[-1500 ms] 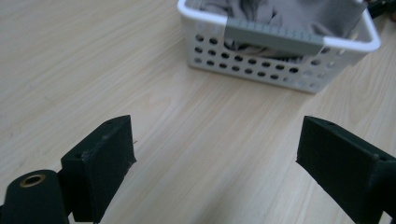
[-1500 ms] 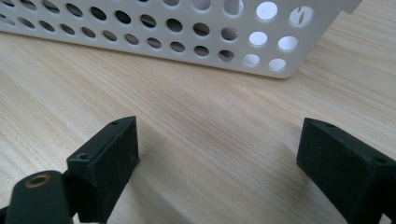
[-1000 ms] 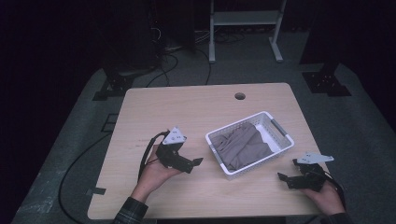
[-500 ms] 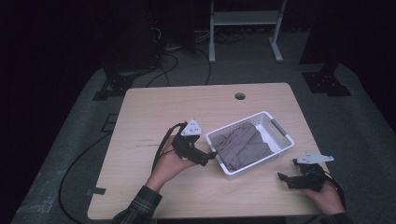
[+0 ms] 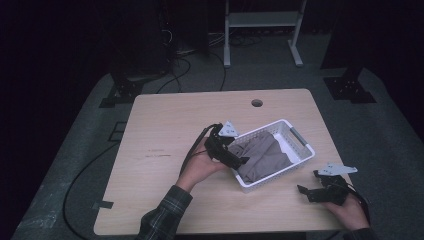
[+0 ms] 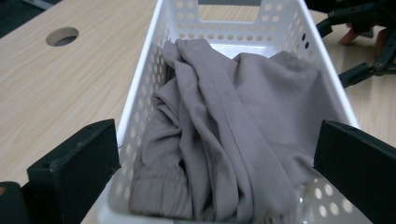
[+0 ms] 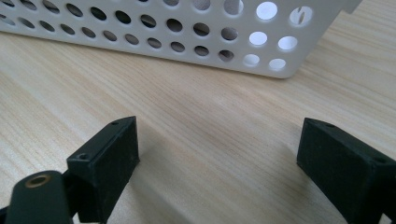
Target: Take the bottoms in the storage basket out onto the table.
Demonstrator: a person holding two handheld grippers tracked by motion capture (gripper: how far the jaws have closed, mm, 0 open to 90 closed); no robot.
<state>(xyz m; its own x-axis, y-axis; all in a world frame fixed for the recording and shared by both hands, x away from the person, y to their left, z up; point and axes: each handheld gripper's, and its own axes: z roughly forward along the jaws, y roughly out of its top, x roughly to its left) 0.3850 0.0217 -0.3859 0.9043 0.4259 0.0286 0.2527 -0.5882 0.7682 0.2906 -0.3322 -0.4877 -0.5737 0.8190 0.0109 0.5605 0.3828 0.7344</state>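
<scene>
Since a second ago we have carried our left tongs (image 5: pixel 239 161) from the bare wood at the left across to the near-left end of the white perforated plastic basket (image 5: pixel 300 142), where they now hang over its rim. Their jaws gape wide, holding nothing; in the left gripper view they straddle the basket's (image 6: pixel 154 70) end, with the crumpled grey-brown cloth garment (image 6: pixel 243 140) between them, untouched. That garment (image 5: pixel 262 155) lies heaped inside the basket, right of centre on the light wooden worktop (image 5: pixel 165 130). Farther right, our right tongs (image 5: pixel 306 191) have not moved: low on the worktop (image 7: pixel 210 140), jaws wide apart, empty, just beside the basket's (image 7: pixel 187 32) wall.
</scene>
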